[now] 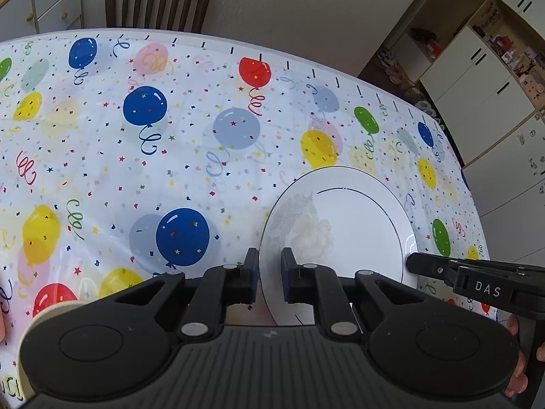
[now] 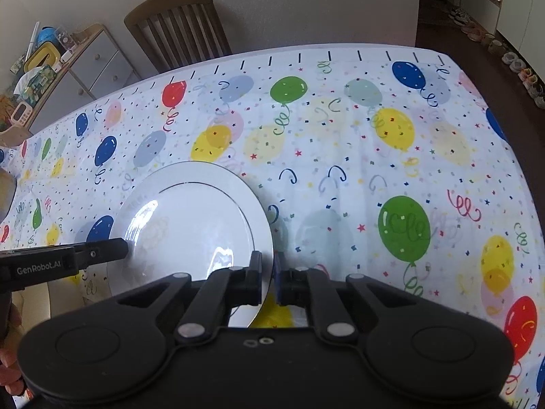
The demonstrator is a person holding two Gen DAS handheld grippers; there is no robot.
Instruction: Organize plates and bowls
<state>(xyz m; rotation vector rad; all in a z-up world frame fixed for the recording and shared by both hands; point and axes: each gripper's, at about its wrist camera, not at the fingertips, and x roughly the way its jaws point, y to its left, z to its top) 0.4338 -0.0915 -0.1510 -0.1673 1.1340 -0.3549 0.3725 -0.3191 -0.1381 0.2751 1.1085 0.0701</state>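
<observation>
I am holding one white plate (image 1: 344, 225) by its rim with both grippers at once. In the left wrist view, low and centre, the left gripper (image 1: 269, 272) is pinching the plate's left edge, its jaws drawn almost together with the thin rim between the pads. In the right wrist view, again low and centre, the right gripper (image 2: 269, 277) is doing the same on the plate's right edge, its jaws nearly shut on the rim. Each gripper is also showing in the other's view, reaching in from the frame's side to the far edge of the plate.

The plate is sitting in the lower middle of both frames, over the near part of the balloon-patterned tablecloth (image 1: 143, 143). I cannot tell whether it is resting on the cloth or just lifted off it.

As for progress, I am judging the task to be at an early stage: this plate is gripped but not yet placed anywhere, and I am seeing no stack, rack or second dish across the rest of the table to receive it. No bowls are showing in either view. A rounded grey shape (image 2: 6, 194) at the left edge of the right wrist view is too cut off to name. A wooden chair (image 2: 177, 24) is standing beyond the table's far edge.
</observation>
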